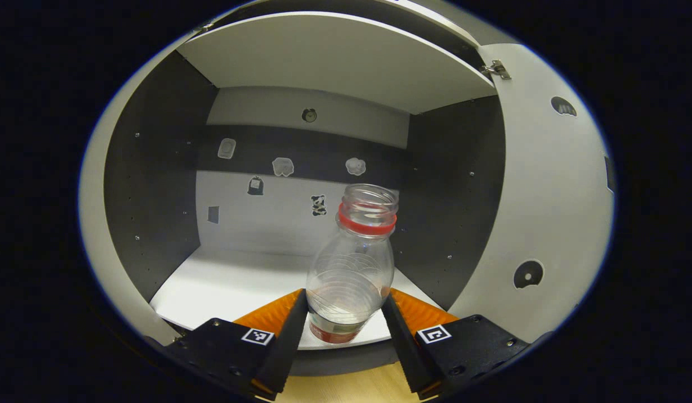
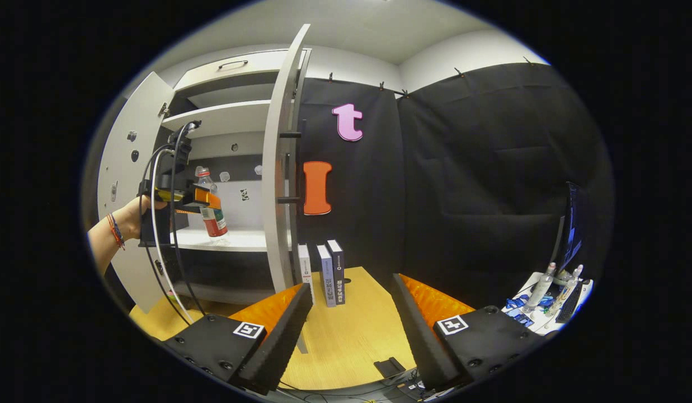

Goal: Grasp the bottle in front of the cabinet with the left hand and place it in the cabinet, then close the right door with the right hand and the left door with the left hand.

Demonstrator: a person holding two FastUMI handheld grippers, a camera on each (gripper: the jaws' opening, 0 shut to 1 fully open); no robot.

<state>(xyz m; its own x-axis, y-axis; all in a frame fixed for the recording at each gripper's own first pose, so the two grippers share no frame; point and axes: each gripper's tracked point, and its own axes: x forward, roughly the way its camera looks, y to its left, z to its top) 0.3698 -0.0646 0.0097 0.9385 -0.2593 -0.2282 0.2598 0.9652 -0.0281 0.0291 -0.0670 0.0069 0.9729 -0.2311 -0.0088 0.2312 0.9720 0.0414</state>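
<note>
Here our left gripper (image 1: pixel 346 313) clamps the bottle (image 1: pixel 354 263) over the cabinet (image 1: pixel 239 285) shelf, our right gripper (image 2: pixel 351 313) spread open, both doors ajar.

Clear plastic bottle with red neck ring (image 1: pixel 354 263): stood between the left gripper's (image 1: pixel 346 313) 2 fingers, at the front edge of the white cabinet shelf (image 1: pixel 222 285), inside the grey-walled cabinet (image 1: pixel 155 184). Cabinet doors: 1 at each side, open. 3 upright boxes (image 2: pixel 323 273): on the wooden table (image 2: pixel 346 336), right of the right door (image 2: pixel 278 168).
</note>
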